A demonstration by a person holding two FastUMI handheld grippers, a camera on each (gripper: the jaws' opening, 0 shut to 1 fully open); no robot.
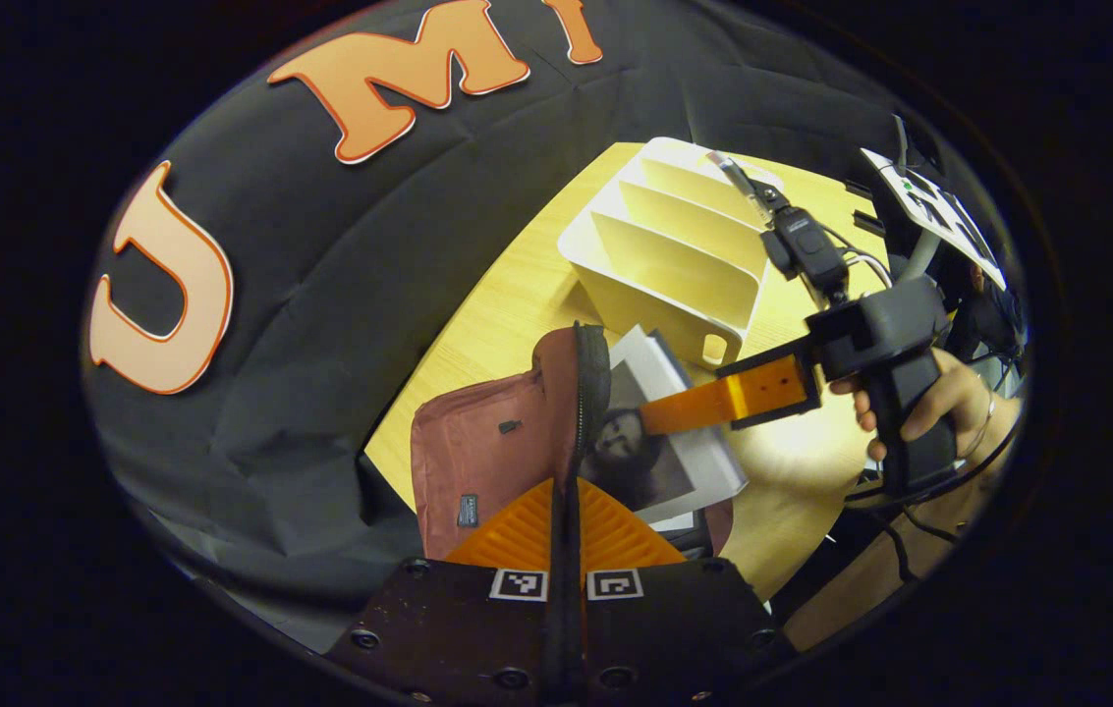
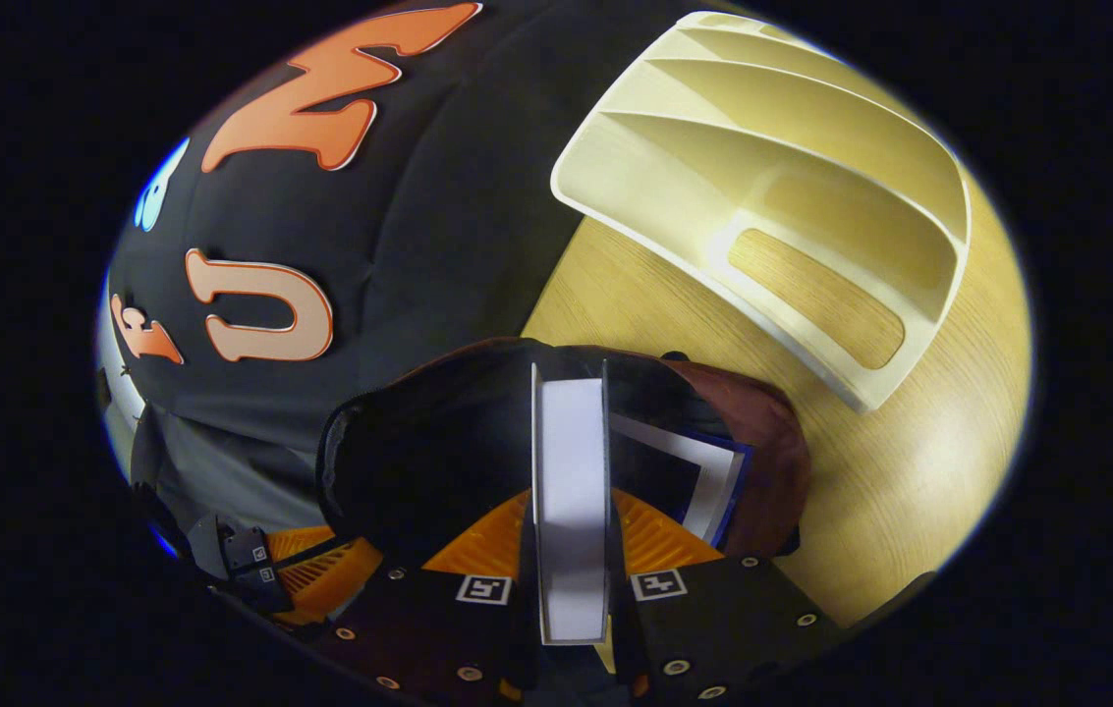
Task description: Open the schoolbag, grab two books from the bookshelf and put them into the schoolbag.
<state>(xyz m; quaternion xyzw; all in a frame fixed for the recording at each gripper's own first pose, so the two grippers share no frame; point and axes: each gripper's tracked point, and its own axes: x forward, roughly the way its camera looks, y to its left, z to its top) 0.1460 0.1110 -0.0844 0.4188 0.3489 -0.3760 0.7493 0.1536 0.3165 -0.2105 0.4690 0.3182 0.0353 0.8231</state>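
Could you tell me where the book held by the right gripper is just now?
In the right gripper view the book is clamped edge-on between the fingers, partway into the open schoolbag, near the bookshelf.

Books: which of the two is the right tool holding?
The white-edged book, seen edge-on, clamped in the right tool over the schoolbag. The blue-bordered book already sits inside it.

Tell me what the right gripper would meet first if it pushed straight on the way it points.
The right gripper, shut on a book, points into the open schoolbag. The book would probably reach the bag's dark inside first, beside another book already there; depth is unclear.
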